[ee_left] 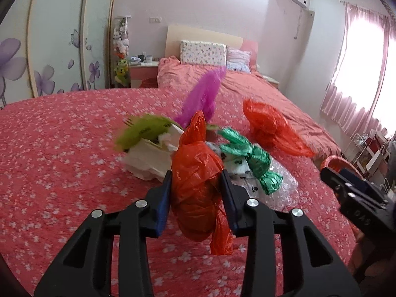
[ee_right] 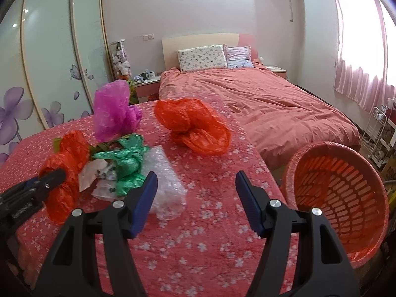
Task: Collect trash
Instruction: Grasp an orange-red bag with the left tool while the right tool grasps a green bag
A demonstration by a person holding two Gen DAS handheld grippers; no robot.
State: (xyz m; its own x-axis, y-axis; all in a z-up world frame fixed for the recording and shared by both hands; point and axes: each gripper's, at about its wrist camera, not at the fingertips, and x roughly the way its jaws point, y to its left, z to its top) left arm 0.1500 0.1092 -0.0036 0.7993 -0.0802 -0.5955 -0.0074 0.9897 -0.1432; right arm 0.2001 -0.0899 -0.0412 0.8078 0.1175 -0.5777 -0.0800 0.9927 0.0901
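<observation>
Orange crumpled plastic bag (ee_left: 195, 173) sits pinched in the left gripper (ee_left: 196, 185); the right gripper (ee_right: 196, 188), jaws spread, hovers over the floral tablecloth (ee_right: 198, 247), orange slatted basket (ee_right: 346, 198) at three o'clock.

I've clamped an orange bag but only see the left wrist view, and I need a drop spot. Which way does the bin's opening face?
Observer: The orange basket sits just off the right edge of the table, tilted, with its mouth facing the table.
Operator: Is the right gripper busy?
Observer: No. The right gripper is open and empty, above the tablecloth next to the bubble wrap.
</observation>
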